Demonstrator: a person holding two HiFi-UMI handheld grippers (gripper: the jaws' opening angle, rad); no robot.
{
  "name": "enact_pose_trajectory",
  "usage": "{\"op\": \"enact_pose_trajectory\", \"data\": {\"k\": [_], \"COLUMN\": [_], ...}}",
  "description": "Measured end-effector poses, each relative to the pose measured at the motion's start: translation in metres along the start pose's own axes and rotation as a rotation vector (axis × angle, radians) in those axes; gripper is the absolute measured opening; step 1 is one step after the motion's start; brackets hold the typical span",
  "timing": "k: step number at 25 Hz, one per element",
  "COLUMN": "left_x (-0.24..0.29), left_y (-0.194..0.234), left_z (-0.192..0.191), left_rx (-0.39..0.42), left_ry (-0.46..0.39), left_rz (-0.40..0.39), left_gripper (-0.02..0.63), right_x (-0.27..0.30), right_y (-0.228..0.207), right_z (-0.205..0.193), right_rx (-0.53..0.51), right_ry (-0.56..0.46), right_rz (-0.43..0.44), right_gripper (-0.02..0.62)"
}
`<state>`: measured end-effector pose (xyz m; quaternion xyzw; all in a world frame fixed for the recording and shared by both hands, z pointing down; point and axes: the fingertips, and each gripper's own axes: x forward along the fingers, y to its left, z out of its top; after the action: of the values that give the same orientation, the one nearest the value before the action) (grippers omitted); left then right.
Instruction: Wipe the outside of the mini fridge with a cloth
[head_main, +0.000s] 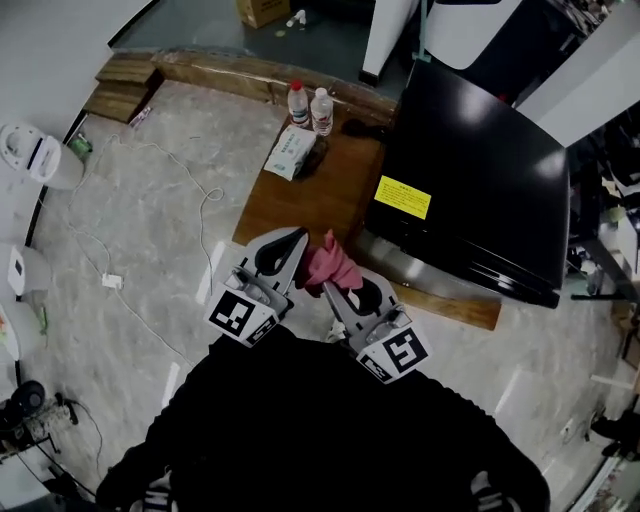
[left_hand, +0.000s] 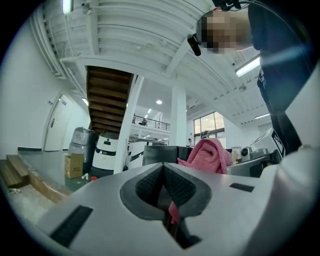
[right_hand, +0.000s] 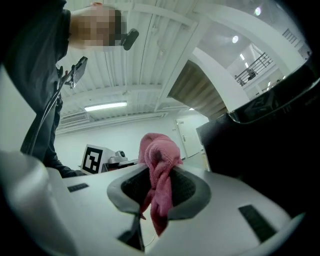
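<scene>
1. Far left, on the marble floor (head_main: 150, 250): a white appliance (head_main: 35, 155), with a white cable (head_main: 150, 165) trailing away from it across the floor.
2. Wooden platform (head_main: 310, 200), centre. On it lie a tissue pack (head_main: 291, 152) and, just behind that, two clear bottles (head_main: 298, 103) standing upright side by side.
3. Your left gripper (head_main: 296, 248), held over the near edge of the platform. In the left gripper view its jaws (left_hand: 164, 170) are brought together, with a thin strip of pink cloth caught low between the pads.
4. The cloth (head_main: 333, 265), pink and bunched. It sits between the tips of your two tools, off the fridge and just to the left of its front corner. The left gripper view shows the main wad (left_hand: 207, 155) beyond the jaws.
5. Your right gripper (head_main: 338, 290), just beside the left. In the right gripper view its jaws (right_hand: 157, 175) are clamped on the cloth (right_hand: 160, 150), which rises in a knot above the pads and hangs below them.
6. Mini fridge (head_main: 480, 190), black and glossy, at the right end of the platform, with a yellow label (head_main: 402, 197) on its left face. It fills the right side of the right gripper view (right_hand: 260, 140).
</scene>
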<state>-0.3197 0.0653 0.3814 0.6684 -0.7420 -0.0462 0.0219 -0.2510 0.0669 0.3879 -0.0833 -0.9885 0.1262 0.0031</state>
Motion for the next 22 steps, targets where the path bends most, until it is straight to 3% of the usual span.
{"op": "enact_pose_trajectory", "data": {"k": [9, 16, 22], "left_x": [0.034, 0.05, 0.069], "left_y": [0.066, 0.099, 0.119], "left_z": [0.012, 0.025, 0.035], "left_rx": [-0.005, 0.01, 0.015], "left_ry": [0.009, 0.013, -0.012], "left_rz": [-0.322, -0.568, -0.62], "left_gripper": [0.006, 0.006, 0.006], "right_x": [0.065, 0.097, 0.097], "right_y": [-0.028, -0.055, -0.091], "right_z": [0.003, 0.02, 0.026], "right_rx": [0.152, 0.353, 0.586], "right_ry": [-0.116, -0.417, -0.672], "right_rz": [-0.317, -0.626, -0.739], "right_gripper": [0.091, 0.089, 0.089]}}
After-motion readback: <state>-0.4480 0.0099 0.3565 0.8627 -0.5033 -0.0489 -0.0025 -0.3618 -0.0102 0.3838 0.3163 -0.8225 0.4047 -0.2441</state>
